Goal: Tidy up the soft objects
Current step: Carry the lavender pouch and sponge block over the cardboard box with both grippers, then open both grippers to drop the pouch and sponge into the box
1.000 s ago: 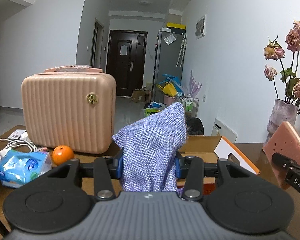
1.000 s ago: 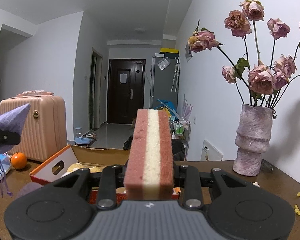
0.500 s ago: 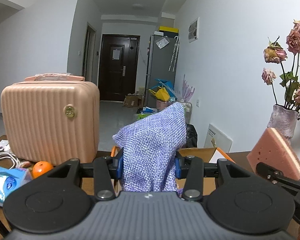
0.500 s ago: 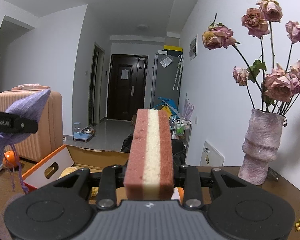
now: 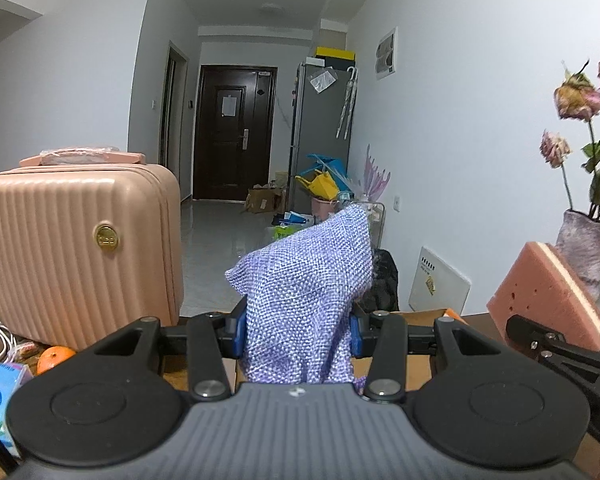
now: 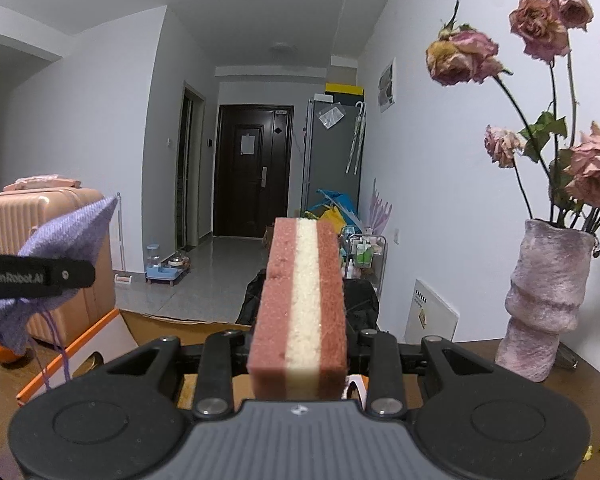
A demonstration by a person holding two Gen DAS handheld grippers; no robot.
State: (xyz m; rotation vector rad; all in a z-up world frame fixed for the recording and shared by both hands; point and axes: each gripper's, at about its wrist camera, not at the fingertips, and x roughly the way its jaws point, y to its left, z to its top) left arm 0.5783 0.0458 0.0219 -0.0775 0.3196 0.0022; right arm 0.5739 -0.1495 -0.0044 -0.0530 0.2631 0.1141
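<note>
In the left wrist view, the pink suitcase [image 5: 80,256] has slid further left than a second ago and the sponge has come closer at the right edge; the left gripper [image 5: 296,332] stays clenched on a purple woven pouch [image 5: 304,292] sticking up, crumpled. In the right wrist view, the vase [image 6: 548,304] looms larger and the pouch has come further in from the left; the right gripper [image 6: 298,352] clamps a pink sponge [image 6: 300,304], white-cored, edge-on above the orange-rimmed cardboard box [image 6: 100,344].
</note>
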